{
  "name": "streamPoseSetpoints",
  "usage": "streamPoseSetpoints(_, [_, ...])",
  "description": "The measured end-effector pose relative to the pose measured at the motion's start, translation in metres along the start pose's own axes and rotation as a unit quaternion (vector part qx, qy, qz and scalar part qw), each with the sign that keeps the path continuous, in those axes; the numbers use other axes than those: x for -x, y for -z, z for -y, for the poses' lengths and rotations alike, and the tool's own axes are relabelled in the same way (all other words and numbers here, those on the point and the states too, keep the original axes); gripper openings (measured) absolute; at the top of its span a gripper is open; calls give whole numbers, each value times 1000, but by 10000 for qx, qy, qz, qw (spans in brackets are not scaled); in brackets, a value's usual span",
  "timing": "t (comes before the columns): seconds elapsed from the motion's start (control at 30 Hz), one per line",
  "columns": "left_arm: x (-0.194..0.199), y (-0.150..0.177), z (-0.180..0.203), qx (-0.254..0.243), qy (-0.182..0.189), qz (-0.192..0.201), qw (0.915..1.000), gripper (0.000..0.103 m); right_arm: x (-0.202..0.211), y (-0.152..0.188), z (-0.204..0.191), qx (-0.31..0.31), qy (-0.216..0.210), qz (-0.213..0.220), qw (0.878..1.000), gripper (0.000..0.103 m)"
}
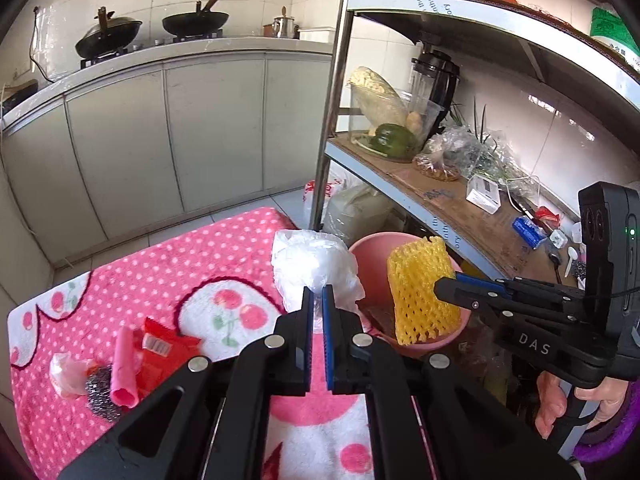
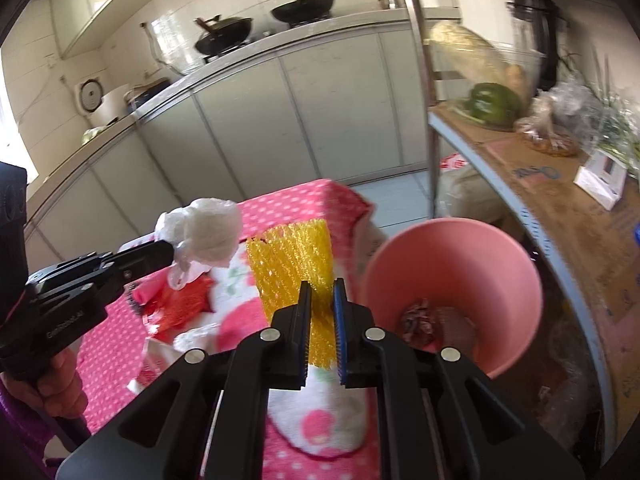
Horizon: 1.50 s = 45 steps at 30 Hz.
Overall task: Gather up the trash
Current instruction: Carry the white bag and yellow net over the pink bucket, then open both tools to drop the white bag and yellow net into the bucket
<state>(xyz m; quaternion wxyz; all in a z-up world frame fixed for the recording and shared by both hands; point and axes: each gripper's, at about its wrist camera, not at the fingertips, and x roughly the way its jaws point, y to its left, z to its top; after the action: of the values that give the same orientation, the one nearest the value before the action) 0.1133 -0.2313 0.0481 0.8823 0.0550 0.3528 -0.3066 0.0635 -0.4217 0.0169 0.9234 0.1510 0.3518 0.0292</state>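
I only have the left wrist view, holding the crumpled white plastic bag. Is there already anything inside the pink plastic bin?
Observer: Yes, the right wrist view shows crumpled reddish scraps at the bottom of the pink plastic bin.
Operator: Is the yellow foam net gripped properly?
Observer: The right gripper pinches the lower part of the yellow foam net between its pads.
Operator: Anything left of the stove?
Observer: A white rice cooker sits on the counter there.
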Motion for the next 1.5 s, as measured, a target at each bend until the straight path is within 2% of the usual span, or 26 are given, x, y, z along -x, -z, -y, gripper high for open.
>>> streamPoseSetpoints(0.2, [-31,-9,28,-68,488,-212,9986,4,-2,1,46,-386,612,55,9974,11])
streamPoseSetpoints(0.4, [-67,-11,53,-34,827,-532,9951,4,-15,12,75,-571,979,-99,9935,11])
streamPoseSetpoints(0.63, [-106,2,73,-131,860,-915,9920,4,-32,26,86,-599,1176,-265,9909,11])
streamPoseSetpoints(0.87, [-142,15,78,-170,695,-1264,9894,4,-44,34,94,-664,1332,-348,9883,11])
streamPoseSetpoints(1.13, [-159,25,80,-180,647,-1488,9866,5,-50,37,103,-783,1421,-402,9859,11])
streamPoseSetpoints(1.2, [-161,25,81,-147,640,-1519,9862,6,-51,38,104,-793,1441,-439,9854,14])
streamPoseSetpoints(1.37, [-160,25,77,38,734,-1588,9846,9,-50,39,107,-854,1472,-446,9844,28])
streamPoseSetpoints(1.5, [-157,23,73,181,803,-1599,9837,11,-47,38,107,-859,1440,-411,9850,29])
